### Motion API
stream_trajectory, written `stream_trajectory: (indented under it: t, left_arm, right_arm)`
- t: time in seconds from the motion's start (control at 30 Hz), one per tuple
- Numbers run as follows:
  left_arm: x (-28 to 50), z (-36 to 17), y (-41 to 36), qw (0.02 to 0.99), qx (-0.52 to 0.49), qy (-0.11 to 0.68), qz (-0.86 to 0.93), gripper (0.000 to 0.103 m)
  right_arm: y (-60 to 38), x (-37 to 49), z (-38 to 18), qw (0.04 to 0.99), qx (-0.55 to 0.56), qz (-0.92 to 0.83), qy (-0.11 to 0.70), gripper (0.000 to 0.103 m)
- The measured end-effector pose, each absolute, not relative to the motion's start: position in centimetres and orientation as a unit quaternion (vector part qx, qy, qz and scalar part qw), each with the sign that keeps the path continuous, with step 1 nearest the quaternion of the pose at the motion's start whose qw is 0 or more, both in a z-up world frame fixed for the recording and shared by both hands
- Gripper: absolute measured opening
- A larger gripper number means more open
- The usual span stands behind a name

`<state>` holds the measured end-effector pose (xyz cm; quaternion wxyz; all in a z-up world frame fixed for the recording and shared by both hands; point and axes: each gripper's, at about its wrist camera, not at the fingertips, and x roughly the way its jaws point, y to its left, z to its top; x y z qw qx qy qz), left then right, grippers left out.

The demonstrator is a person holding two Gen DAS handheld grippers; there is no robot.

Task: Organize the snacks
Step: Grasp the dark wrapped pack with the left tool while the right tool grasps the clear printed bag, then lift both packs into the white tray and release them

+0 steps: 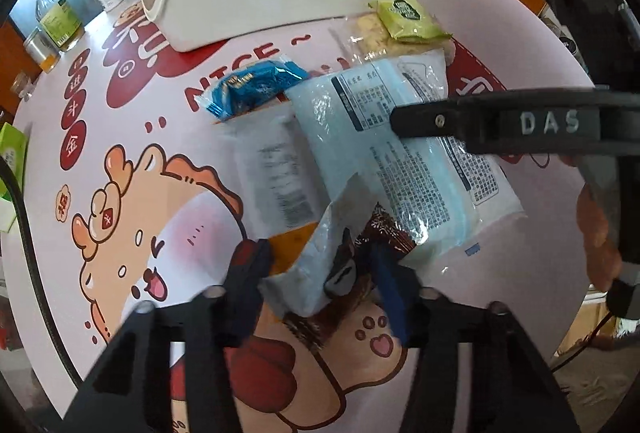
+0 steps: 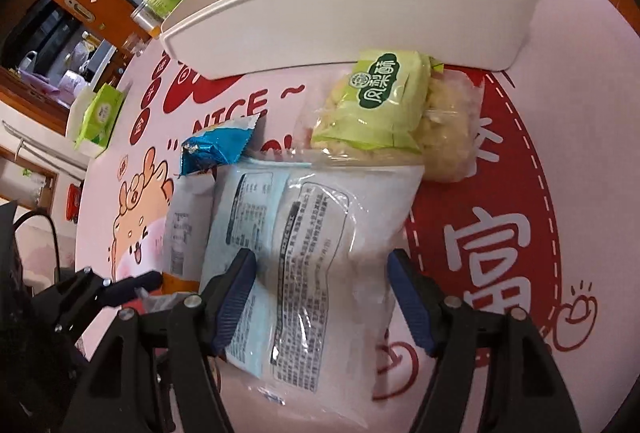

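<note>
My left gripper [image 1: 318, 257] points down at the table, its pads pressing a crumpled grey-white and brown snack packet [image 1: 316, 273] from both sides. An orange packet [image 1: 292, 249] peeks out beneath it. My right gripper [image 2: 320, 257] is open, its fingers straddling a large pale-blue and white packet [image 2: 312, 233] that lies flat; in the left wrist view one of its fingers [image 1: 440, 121] hovers over that packet [image 1: 360, 137]. Nearby lie a blue foil packet [image 2: 216, 149], a white barcode packet [image 1: 276, 173] and a green pastry packet [image 2: 376, 93] on a clear bag of pale snacks [image 2: 448, 137].
A long white tray [image 2: 360, 21] holding some packets stands at the table's far side, behind the pile. Bottles and jars [image 1: 56, 17] line the far left edge. A green tissue pack [image 2: 100, 113] sits on the left rim. A black cable [image 1: 24, 233] hangs by the left edge.
</note>
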<state>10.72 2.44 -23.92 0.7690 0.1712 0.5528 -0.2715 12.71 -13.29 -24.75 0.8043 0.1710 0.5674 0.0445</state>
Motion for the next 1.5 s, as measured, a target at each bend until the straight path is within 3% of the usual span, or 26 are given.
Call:
stream_trajectory:
  t: [0.07, 0.1, 0.23, 0.37, 0.97, 1.27, 1.5]
  left_arm:
    - [10.9, -23.8, 2.8, 0.773, 0.165, 0.553, -0.263, 0.031]
    - [11.1, -23.8, 3.0, 0.777, 0.162, 0.553, -0.255, 0.029]
    - [11.9, -23.6, 4.1, 0.779, 0.109, 0.567, -0.243, 0.025]
    - [11.8, -22.6, 4.8, 0.787, 0.082, 0.566, -0.23, 0.022]
    - [9.7, -14.7, 4.6, 0.814, 0.001, 0.526, -0.246, 0.022]
    - [12.5, -8.3, 2.0, 0.86, 0.058, 0.448, -0.237, 0.022]
    - [16.4, -0.4, 0.6, 0.903, 0.088, 0.358, -0.221, 0.022]
  right_arm:
    - [-13.0, 12.7, -24.8, 0.808, 0.167, 0.044, 0.563, 0.067]
    - [-12.8, 12.7, -24.8, 0.81, 0.162, 0.045, 0.561, 0.066]
    - [-12.0, 12.4, -24.0, 0.819, 0.147, 0.068, 0.55, 0.035]
    - [-11.6, 11.6, -23.0, 0.822, 0.141, 0.078, 0.546, 0.022]
    - [-13.4, 6.8, -15.9, 0.856, 0.119, 0.067, 0.498, 0.02]
    - [-16.0, 8.6, -9.2, 0.902, 0.069, 0.018, 0.426, 0.02]
    - [-17.9, 10.7, -1.0, 0.943, 0.033, -0.014, 0.33, 0.02]
